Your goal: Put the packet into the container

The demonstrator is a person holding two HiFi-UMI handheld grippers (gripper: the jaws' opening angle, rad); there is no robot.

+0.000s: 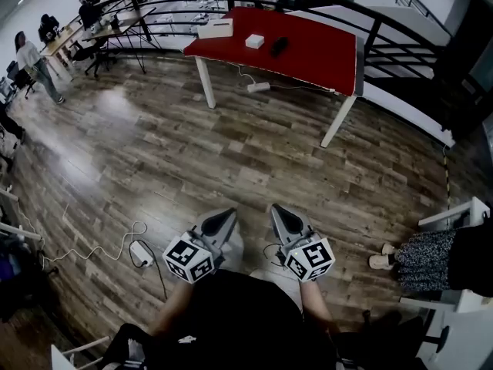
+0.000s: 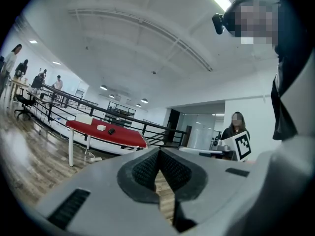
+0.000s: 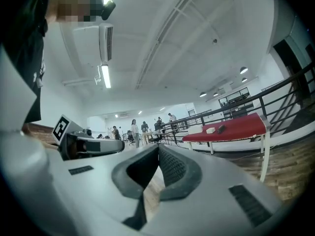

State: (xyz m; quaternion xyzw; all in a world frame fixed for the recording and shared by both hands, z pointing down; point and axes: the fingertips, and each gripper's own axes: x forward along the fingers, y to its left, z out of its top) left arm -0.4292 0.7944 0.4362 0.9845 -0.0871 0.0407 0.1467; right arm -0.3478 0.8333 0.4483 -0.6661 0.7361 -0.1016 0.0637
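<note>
The packet [image 1: 254, 42], seemingly the small white thing, is lying on the red table [image 1: 323, 60], well apart from the person and near a white box [image 1: 216, 28] that is probably serving as the container. It is looking light and perhaps soft, so pinching it across one edge is likely suiting it best. The left gripper [image 1: 229, 214] and right gripper [image 1: 277, 209] are hanging close to the body, jaws together on nothing.
</note>
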